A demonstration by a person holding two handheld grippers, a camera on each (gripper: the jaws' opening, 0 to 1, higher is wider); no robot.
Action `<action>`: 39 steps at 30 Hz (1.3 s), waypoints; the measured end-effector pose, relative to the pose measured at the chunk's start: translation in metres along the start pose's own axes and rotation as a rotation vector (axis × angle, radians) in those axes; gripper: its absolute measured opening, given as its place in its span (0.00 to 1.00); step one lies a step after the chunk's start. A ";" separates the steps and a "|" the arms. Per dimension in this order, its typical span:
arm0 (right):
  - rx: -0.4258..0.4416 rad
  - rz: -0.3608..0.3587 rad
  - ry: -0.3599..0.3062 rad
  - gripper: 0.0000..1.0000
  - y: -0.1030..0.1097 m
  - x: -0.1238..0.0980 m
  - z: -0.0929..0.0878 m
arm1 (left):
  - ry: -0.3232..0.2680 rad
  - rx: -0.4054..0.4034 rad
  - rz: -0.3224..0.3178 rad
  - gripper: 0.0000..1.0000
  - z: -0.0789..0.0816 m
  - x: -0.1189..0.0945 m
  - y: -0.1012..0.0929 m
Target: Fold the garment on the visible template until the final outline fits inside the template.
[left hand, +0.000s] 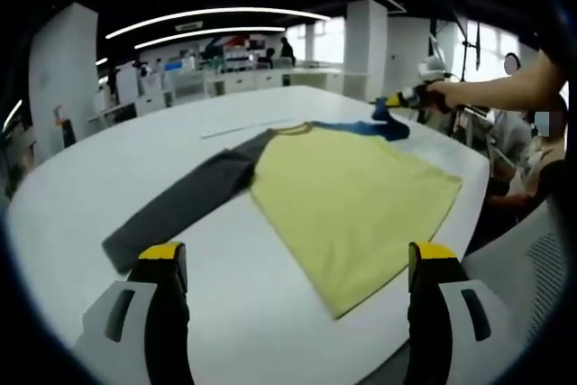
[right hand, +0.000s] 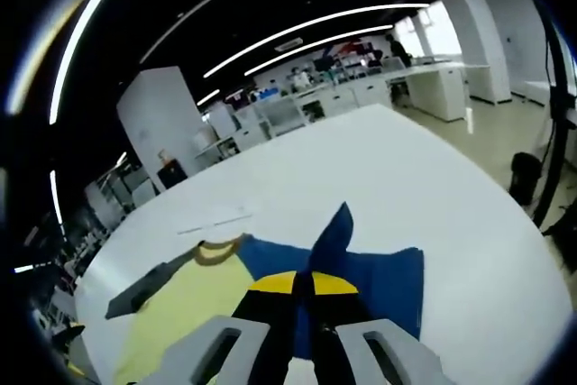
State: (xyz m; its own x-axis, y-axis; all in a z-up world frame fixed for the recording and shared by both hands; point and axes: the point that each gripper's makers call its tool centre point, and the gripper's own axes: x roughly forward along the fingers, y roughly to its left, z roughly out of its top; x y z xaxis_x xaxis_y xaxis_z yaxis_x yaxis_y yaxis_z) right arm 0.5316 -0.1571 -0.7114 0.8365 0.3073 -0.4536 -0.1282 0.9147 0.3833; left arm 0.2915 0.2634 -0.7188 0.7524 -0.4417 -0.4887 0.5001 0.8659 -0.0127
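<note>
A long-sleeved shirt lies flat on the white table (left hand: 108, 169): yellow body (left hand: 352, 191), grey sleeve (left hand: 180, 205) stretched toward the near left, blue sleeve (left hand: 374, 128) at the far side. My left gripper (left hand: 297, 259) hovers open over the table's near edge, in front of the shirt's hem, with nothing between its fingers. My right gripper (left hand: 397, 104) reaches in from the right. Its jaws (right hand: 302, 284) are shut on the blue sleeve (right hand: 379, 281), pinching a fold that stands up in a peak. The yellow body (right hand: 194, 299) and grey sleeve (right hand: 144, 290) lie to its left.
A thin pale strip (left hand: 243, 128) lies on the table beyond the grey sleeve. A person's arm (left hand: 496, 87) holds the right gripper, and people sit at the table's right edge beside a grey chair (left hand: 532, 259). Desks and pillars stand far behind.
</note>
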 end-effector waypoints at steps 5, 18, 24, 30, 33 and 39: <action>-0.013 0.019 0.003 0.00 0.015 0.004 -0.002 | -0.002 -0.002 0.001 0.99 -0.001 -0.001 0.002; -0.028 0.058 0.004 0.00 0.046 0.015 -0.006 | 0.003 -0.010 0.001 0.99 -0.006 -0.002 0.001; -0.025 0.086 0.008 0.00 0.064 0.023 -0.009 | 0.004 -0.012 0.003 0.99 -0.007 -0.003 0.001; -0.034 0.112 0.017 0.00 0.080 0.030 -0.012 | 0.005 -0.014 0.005 0.99 -0.007 -0.003 0.000; -0.027 0.122 0.017 0.00 0.088 0.034 -0.013 | 0.007 -0.016 0.004 0.99 -0.008 -0.003 -0.001; -0.027 0.142 0.027 0.00 0.107 0.045 -0.019 | 0.011 -0.015 -0.001 0.99 -0.009 -0.002 -0.003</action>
State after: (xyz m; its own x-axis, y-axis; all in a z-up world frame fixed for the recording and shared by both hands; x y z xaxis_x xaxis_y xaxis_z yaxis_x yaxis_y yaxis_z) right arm 0.5452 -0.0402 -0.7058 0.7947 0.4406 -0.4176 -0.2587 0.8681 0.4236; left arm 0.2847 0.2638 -0.7253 0.7471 -0.4398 -0.4983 0.4941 0.8690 -0.0262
